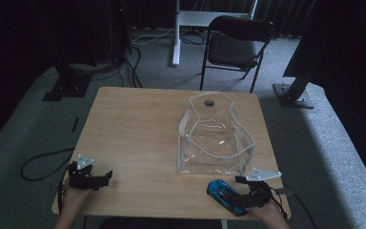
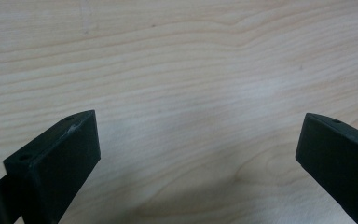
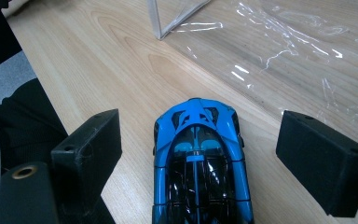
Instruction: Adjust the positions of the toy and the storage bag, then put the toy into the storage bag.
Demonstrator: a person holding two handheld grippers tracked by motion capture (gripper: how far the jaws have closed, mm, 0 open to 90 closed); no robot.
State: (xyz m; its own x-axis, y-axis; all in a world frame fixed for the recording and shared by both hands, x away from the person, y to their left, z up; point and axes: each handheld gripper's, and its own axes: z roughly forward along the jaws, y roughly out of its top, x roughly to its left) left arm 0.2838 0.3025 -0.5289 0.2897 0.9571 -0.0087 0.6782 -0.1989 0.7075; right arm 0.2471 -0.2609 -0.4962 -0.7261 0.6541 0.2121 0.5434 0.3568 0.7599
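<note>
R gripper [image 3: 198,154] is straddling blue toy car [image 3: 198,163] w/ jaws apart; should be closing centred on its sides.

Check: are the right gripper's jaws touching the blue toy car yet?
Apart. In the right gripper view the right gripper stands open around the blue toy car, with bare wooden table showing between each jaw and the car's sides.

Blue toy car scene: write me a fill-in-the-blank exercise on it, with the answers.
1. The toy car between the right tongs is black and ____.
2. The right tongs' jaws stand ____ on either side of the car.
3. The clear plastic bag stands on the wooden ____.
4. Under the left tongs lies bare ____.

Answers: blue; open; table; wood
</note>
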